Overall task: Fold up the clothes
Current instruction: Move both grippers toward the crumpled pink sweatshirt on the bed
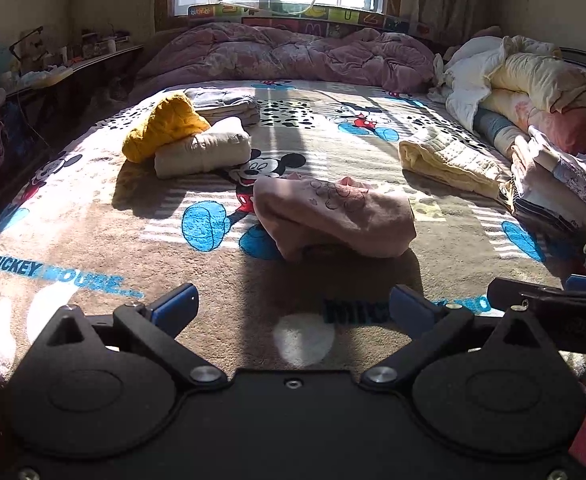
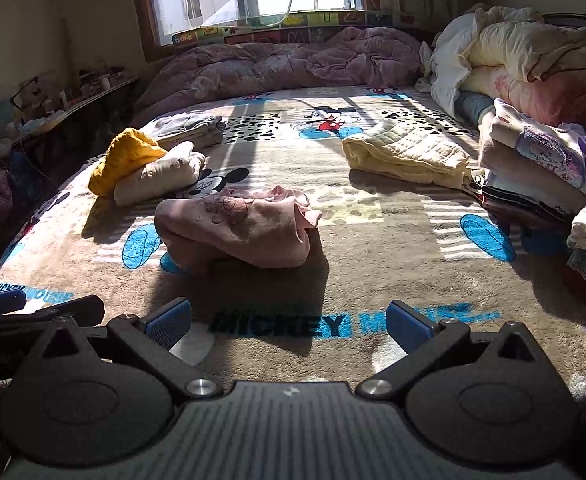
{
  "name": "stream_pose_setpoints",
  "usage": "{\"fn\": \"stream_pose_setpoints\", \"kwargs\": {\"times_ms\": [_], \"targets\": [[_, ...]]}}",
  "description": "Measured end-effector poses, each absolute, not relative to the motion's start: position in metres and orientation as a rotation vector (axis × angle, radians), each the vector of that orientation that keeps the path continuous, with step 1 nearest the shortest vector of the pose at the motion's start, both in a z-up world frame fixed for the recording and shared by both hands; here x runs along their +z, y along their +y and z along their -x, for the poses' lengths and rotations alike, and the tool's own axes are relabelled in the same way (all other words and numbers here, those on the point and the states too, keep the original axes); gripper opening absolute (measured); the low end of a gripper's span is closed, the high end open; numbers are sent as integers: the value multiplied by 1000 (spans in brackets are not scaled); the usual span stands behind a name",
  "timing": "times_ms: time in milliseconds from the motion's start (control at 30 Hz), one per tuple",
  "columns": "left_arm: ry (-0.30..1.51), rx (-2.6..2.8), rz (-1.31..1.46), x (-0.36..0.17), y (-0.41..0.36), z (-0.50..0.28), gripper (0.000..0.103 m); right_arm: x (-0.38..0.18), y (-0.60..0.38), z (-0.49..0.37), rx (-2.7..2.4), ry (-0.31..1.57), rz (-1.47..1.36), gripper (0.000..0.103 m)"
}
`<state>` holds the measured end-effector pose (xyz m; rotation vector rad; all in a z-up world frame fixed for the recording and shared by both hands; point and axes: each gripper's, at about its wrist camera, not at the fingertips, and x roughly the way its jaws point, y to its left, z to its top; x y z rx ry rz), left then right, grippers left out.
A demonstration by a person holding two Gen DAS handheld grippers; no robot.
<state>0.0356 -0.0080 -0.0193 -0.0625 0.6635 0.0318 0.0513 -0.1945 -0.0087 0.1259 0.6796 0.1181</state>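
A crumpled pink garment (image 1: 333,216) (image 2: 237,228) with a line drawing on it lies loose on the Mickey Mouse blanket (image 1: 93,220) (image 2: 373,248), a short way beyond both grippers. My left gripper (image 1: 293,312) stands open over the blanket's near edge, nothing between its blue pads. My right gripper (image 2: 289,322) is open too, beside it on the right, also empty. Part of the right gripper (image 1: 549,294) shows at the right edge of the left wrist view. A finger of the left gripper (image 2: 33,308) shows at the left edge of the right wrist view.
A yellow knit garment (image 1: 165,124) (image 2: 127,156), a rolled cream one (image 1: 203,148) (image 2: 159,176) and a folded grey stack (image 1: 229,104) (image 2: 191,126) lie at left. A folded pale yellow quilted piece (image 1: 449,158) (image 2: 405,152) and piled clothes (image 1: 553,184) (image 2: 541,168) sit right. A pink duvet (image 1: 285,52) (image 2: 285,64) lies under the window.
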Motion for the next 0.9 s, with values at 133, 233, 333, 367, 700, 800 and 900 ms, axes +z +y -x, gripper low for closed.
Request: {"fn": "stream_pose_setpoints", "kwargs": {"times_ms": [133, 233, 333, 367, 700, 800, 900], "targets": [[669, 34, 67, -21, -7, -37, 103, -11, -194, -52, 125, 683, -124, 102], [671, 35, 68, -22, -6, -38, 103, -11, -191, -54, 128, 685, -119, 102], [674, 38, 70, -24, -7, -38, 103, -12, -191, -54, 131, 683, -118, 102], [675, 39, 71, -25, -6, -38, 103, -12, -190, -54, 131, 683, -117, 102], [677, 48, 79, -27, -4, -36, 103, -12, -188, -53, 141, 681, -118, 102], [678, 51, 83, -27, -4, -36, 103, -13, -185, -53, 146, 682, -114, 102], [676, 56, 80, -28, -3, -35, 103, -13, -184, -53, 149, 682, -111, 102]]}}
